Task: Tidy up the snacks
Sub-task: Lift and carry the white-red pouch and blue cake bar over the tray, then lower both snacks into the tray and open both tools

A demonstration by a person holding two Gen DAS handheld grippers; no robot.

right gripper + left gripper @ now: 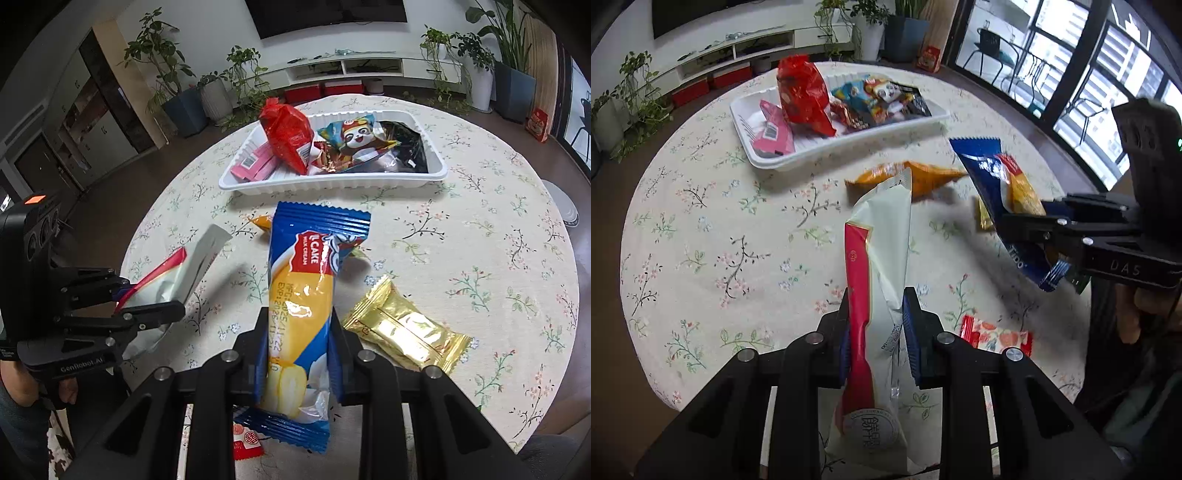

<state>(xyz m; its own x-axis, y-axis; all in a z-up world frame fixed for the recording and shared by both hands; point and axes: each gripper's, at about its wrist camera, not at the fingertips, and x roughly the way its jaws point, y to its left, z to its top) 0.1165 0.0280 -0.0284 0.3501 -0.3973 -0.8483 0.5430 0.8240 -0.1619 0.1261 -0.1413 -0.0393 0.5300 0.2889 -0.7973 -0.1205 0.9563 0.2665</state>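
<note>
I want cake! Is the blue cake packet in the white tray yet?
Not yet. The blue cake packet is out of the white tray, clamped in the right gripper above the tablecloth.

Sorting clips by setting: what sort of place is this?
Most likely a home living room: a wall-mounted TV above a low white media console, potted houseplants, and a round table with a floral tablecloth.

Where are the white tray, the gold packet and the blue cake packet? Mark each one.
white tray (332,181): right wrist view, on its near front wall.
gold packet (406,328): right wrist view, on the wrapper's middle.
blue cake packet (299,295): right wrist view, on its yellow middle, above the fingers.
</note>
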